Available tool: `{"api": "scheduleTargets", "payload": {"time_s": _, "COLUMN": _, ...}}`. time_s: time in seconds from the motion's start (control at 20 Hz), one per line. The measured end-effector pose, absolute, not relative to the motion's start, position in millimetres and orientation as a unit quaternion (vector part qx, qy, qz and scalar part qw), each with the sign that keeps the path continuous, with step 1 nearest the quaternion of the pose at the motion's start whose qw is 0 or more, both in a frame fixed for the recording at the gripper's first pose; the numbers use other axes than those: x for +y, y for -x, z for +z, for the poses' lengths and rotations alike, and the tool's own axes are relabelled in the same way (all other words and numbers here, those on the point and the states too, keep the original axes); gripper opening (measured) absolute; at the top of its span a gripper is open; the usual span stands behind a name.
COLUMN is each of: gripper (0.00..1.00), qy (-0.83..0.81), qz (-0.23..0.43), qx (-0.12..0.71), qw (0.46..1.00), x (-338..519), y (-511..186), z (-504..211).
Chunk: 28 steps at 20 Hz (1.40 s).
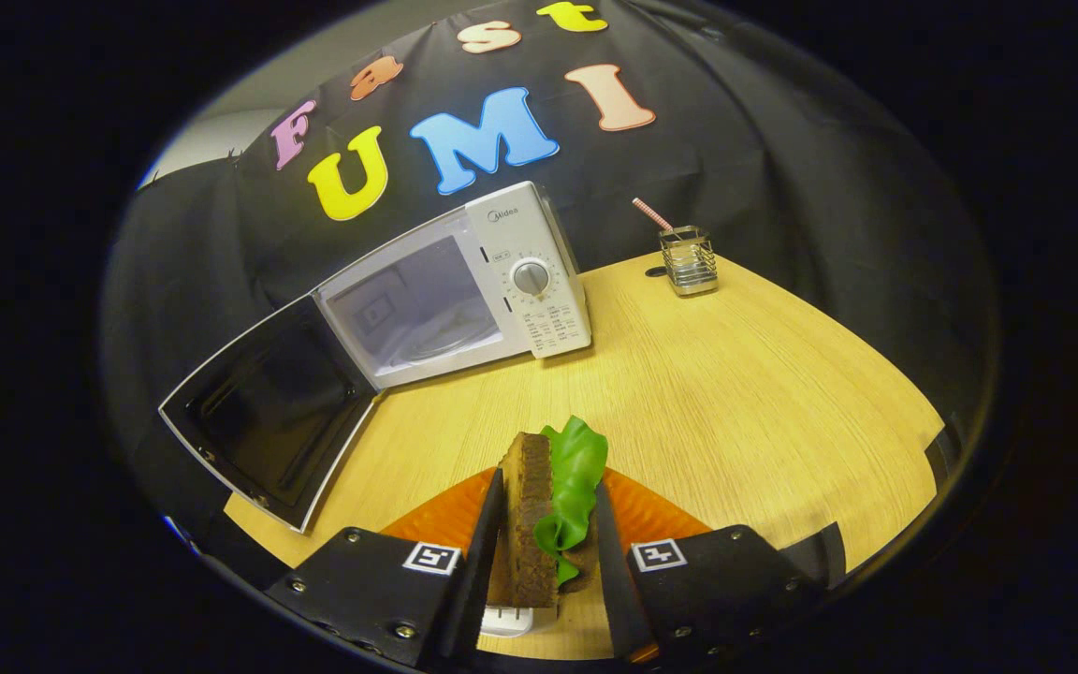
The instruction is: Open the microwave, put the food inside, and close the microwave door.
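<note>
The jaws stand close together at the bottom centre of the frame and pinch the sandwich [539, 524] between them: the left finger lies against the brown bread side, the right finger against the side with the green lettuce leaf. So the gripper [548, 562] is closed on the food, and both fingers seem to press on it. The sandwich stands on its edge, upright, probably because only in this way can the two fingers hold it from both flat sides.

Just under and behind the sandwich there is an orange plate [445, 520] on the wooden table [735, 412]. I cannot tell if the sandwich touches the plate or is already a little above it. A small white thing shows low between the fingers, but it is too hidden to name.

Further ahead, toward the centre left of the frame, the microwave [539, 281] stands on the table. Its door [268, 412] is swung wide open to the left, so the first step of the task looks done. The cavity [413, 309] is free, with only the glass turntable inside, and it waits for the food. In my judgement the step in hand is to carry the sandwich forward and to the left into this opening.

In the upper right, well apart from the rest, a small wire holder [689, 262] stands on the table with one striped straw [651, 214] in it.
</note>
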<state>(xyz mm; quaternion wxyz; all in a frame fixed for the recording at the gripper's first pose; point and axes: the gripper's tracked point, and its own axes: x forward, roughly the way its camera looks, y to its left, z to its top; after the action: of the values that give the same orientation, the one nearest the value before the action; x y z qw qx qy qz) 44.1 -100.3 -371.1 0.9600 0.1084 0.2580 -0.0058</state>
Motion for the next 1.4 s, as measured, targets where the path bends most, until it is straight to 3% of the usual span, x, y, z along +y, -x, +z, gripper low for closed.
{"api": "scheduleTargets", "payload": {"time_s": 0.05, "gripper": 0.52, "qy": -0.117, "qz": -0.004, "qx": 0.255, "qw": 0.960, "x": -100, "y": -47, "z": -368}}
{"api": "scheduleTargets", "payload": {"time_s": 0.1, "gripper": 0.37, "qy": -0.119, "qz": 0.005, "qx": 0.258, "qw": 0.959, "x": -97, "y": -45, "z": -366}}
{"api": "scheduleTargets", "payload": {"time_s": 0.2, "gripper": 0.27, "qy": -0.115, "qz": 0.011, "qx": 0.255, "qw": 0.960, "x": -94, "y": -46, "z": -365}}
{"api": "scheduleTargets", "payload": {"time_s": 0.25, "gripper": 0.27, "qy": -0.122, "qz": 0.010, "qx": 0.257, "qw": 0.959, "x": -93, "y": -46, "z": -363}}
{"api": "scheduleTargets", "payload": {"time_s": 0.3, "gripper": 0.19, "qy": -0.127, "qz": 0.014, "qx": 0.255, "qw": 0.959, "x": -93, "y": -47, "z": -364}}
{"api": "scheduleTargets", "payload": {"time_s": 0.9, "gripper": 0.19, "qy": -0.142, "qz": 0.034, "qx": 0.192, "qw": 0.971, "x": -80, "y": -61, "z": -301}}
{"api": "scheduleTargets", "payload": {"time_s": 1.4, "gripper": 0.19, "qy": -0.153, "qz": 0.072, "qx": 0.133, "qw": 0.977, "x": -20, "y": -140, "z": -253}}
